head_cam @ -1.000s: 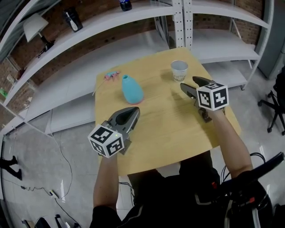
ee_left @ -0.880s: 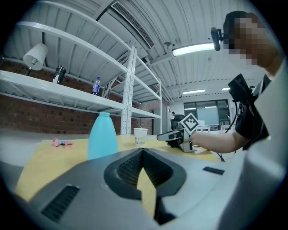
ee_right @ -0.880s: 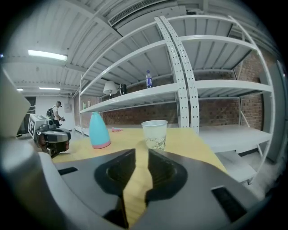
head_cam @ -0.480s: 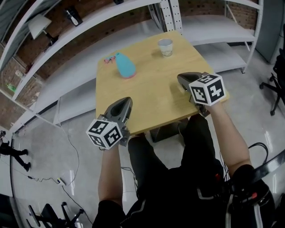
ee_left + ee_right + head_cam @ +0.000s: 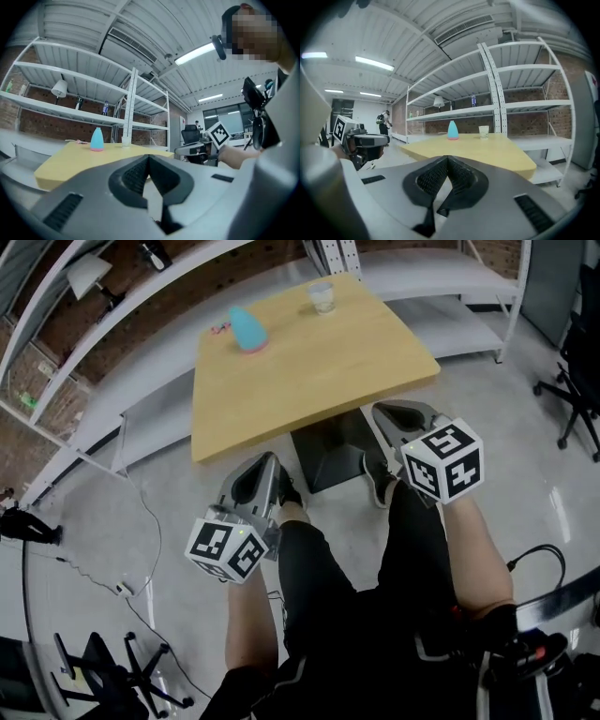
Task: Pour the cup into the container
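Note:
A clear plastic cup (image 5: 322,297) stands near the far edge of the wooden table (image 5: 309,371); it also shows small in the right gripper view as the cup (image 5: 483,131) and in the left gripper view as the cup (image 5: 125,139). A blue vase-shaped container (image 5: 247,329) stands to its left, also seen as the container (image 5: 453,130) and the container (image 5: 97,140). My left gripper (image 5: 262,474) and right gripper (image 5: 394,418) are both shut and empty, held well back from the table over the person's lap.
White metal shelving (image 5: 422,277) runs behind and right of the table. A pink item (image 5: 221,330) lies by the container. An office chair (image 5: 572,381) stands at the right, cables (image 5: 122,549) trail on the floor at the left. A person (image 5: 384,123) stands far off.
Both grippers have drawn back from over the table to over the lap. The right gripper's jaws have gone from open to shut. The head view has pulled away, so the table looks farther off.

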Tool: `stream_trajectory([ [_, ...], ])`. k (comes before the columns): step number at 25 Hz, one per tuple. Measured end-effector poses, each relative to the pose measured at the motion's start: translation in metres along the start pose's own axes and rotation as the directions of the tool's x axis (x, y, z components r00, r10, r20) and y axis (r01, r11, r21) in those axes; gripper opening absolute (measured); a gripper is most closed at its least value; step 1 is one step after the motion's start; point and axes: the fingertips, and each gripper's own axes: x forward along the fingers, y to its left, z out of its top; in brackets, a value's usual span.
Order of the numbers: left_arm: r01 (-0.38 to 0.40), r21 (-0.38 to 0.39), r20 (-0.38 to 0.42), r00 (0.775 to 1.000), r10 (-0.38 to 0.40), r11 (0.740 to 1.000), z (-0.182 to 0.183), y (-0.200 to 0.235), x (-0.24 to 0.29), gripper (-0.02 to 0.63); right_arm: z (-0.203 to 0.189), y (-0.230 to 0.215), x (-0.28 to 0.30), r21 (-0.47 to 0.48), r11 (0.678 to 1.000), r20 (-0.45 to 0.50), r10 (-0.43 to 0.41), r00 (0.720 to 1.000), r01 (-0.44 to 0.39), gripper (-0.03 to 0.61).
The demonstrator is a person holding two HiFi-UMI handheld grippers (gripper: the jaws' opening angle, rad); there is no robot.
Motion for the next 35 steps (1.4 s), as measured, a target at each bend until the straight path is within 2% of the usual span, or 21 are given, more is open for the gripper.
stream_trajectory([
  [7,0.031,-0.004,-0.003,1.0,-0.031,1.0,-0.021,-0.108,-0.102,0.002,-0.033,0.086,-0.125,0.024,0.999,0.058,0.027,0.998,-0.029,0.002],
  [15,0.045,0.022,0.015,0.999,-0.045,0.999,-0.016,-0.203,-0.194,0.002,-0.041,0.161,-0.245,-0.019,1.0,0.107,0.014,0.994,-0.012,0.002],
  [19,0.027,-0.003,0.03,0.999,-0.027,1.0,-0.013,-0.239,-0.241,0.002,-0.048,0.196,-0.296,-0.025,1.0,0.105,0.001,0.994,0.002,0.003],
  [25,-0.002,0.0,0.021,1.0,0.002,1.0,-0.023,-0.305,-0.324,0.002,-0.075,0.253,-0.38,-0.033,0.999,0.086,0.008,0.996,-0.005,0.002],
  [35,-0.047,-0.021,0.021,0.999,0.048,0.999,-0.03,-0.425,-0.468,0.002,-0.114,0.36,-0.522,-0.032,0.998,0.076,0.059,0.995,-0.057,0.002],
])
